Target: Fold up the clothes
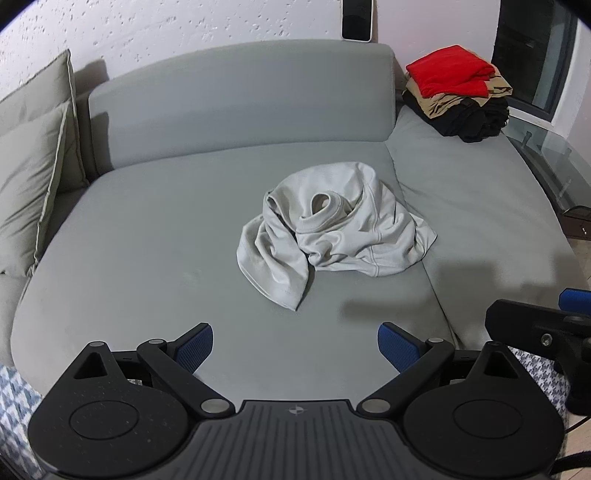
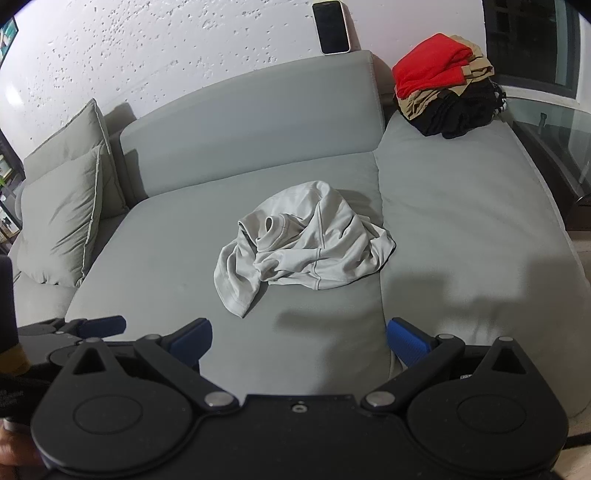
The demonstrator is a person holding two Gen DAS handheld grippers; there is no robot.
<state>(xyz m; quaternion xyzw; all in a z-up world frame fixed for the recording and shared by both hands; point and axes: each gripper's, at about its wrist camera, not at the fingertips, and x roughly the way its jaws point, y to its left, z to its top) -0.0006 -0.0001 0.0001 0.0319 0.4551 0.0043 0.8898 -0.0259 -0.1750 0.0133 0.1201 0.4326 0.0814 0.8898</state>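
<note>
A crumpled light grey T-shirt (image 1: 332, 232) (image 2: 303, 243) lies in a heap in the middle of the grey sofa seat (image 1: 147, 258) (image 2: 155, 273), its round collar facing up. My left gripper (image 1: 295, 343) hovers over the seat's near edge, well short of the shirt, open with nothing between its blue pads (image 1: 397, 345). My right gripper (image 2: 299, 343) is likewise open and empty, short of the shirt, above the seam between the two seat cushions. The right gripper's body shows at the right edge of the left wrist view, and the left gripper's at the left edge of the right wrist view.
A pile of folded clothes (image 1: 458, 92) (image 2: 443, 85), red on top, then tan and black, sits at the seat's far right corner. Grey pillows (image 1: 33, 166) (image 2: 66, 218) lean at the left. A phone (image 2: 331, 27) stands on the backrest. A glass table (image 1: 554, 158) is at the right.
</note>
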